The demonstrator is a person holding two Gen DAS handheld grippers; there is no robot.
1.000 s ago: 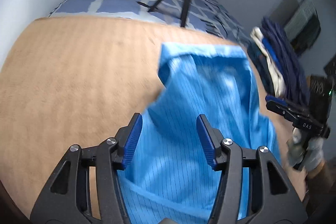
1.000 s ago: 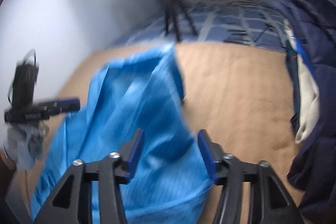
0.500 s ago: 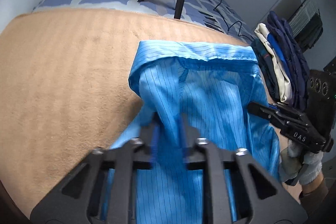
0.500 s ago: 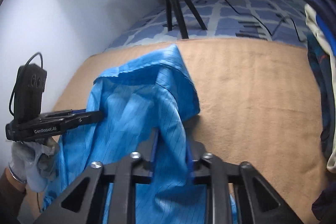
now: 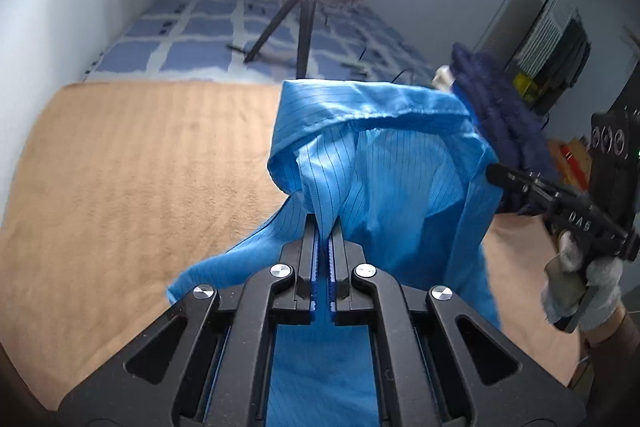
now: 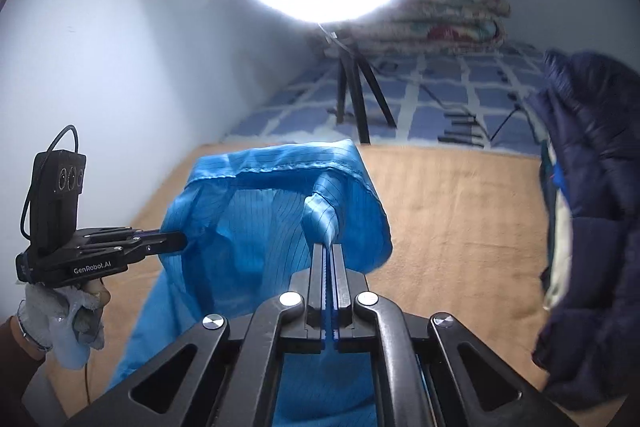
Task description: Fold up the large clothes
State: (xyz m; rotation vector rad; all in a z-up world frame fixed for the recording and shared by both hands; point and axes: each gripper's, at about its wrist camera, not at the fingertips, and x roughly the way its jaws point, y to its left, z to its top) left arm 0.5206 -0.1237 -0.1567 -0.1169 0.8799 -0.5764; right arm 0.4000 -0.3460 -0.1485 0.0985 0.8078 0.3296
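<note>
The blue garment [image 5: 384, 187] is pinched at its edge by both the left tool [image 5: 324, 227] and right tool [image 6: 327, 251], just clamped tight, and held above the tan blanket [image 5: 140, 167].

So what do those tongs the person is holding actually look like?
Each is a black plastic tool with two straight fingers lined with ribbed blue pads and silver bolts at the joints. The left tongs read "GenRobot.AI" on the side and carry a black camera box with a looping cable; the right tongs read "DAS". Both hands wear pale grey knit gloves and dark brown sleeves.
</note>
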